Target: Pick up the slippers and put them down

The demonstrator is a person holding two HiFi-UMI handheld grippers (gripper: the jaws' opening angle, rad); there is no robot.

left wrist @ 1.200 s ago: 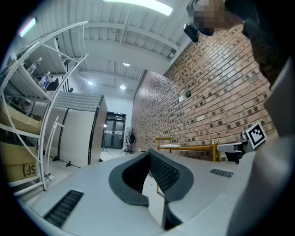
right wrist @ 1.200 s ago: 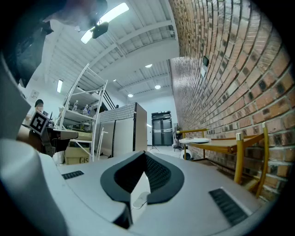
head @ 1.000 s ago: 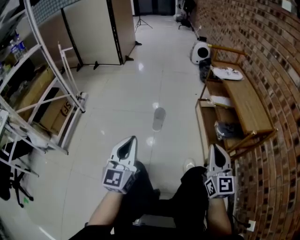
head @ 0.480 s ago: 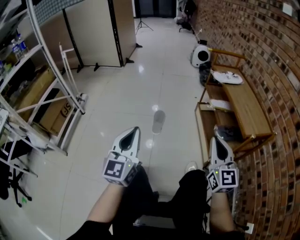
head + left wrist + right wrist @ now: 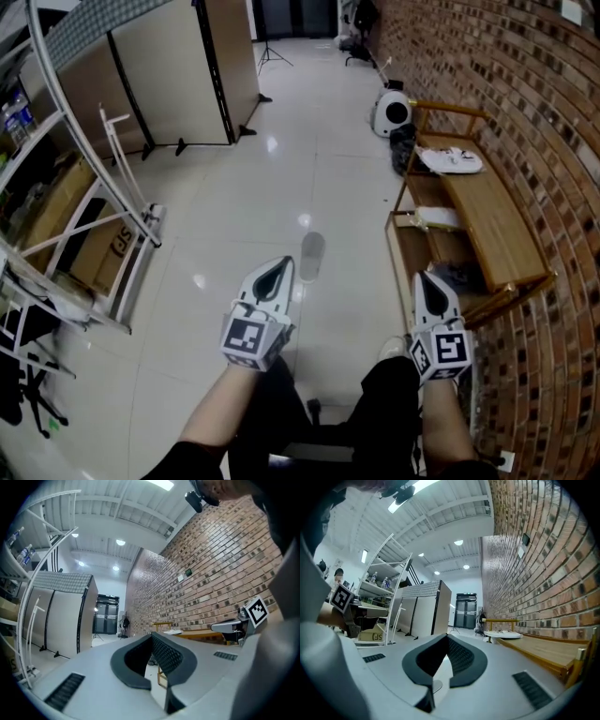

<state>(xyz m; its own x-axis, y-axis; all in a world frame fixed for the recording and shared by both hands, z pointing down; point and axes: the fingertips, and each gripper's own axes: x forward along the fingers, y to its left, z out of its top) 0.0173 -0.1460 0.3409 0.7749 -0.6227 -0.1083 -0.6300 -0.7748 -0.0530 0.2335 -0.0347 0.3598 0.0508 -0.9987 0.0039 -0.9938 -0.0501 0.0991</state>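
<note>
While hovering low over the glossy floor, pointing up-frame: two grippers, left gripper (image 5: pixel 281 267) at bottom centre and right gripper (image 5: pixel 428 279) at bottom right, each with jaws pressed together on nothing. At upper right, one wooden bench (image 5: pixel 492 225) against the brick wall (image 5: pixel 553 141), white slippers (image 5: pixel 451 160) lying on its far end, exact number unclear, well apart from both grippers.

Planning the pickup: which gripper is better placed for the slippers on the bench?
Right, probably. The right gripper is on the bench side; the left gripper is over the floor. Both are shut, empty and far from the slippers.
</note>
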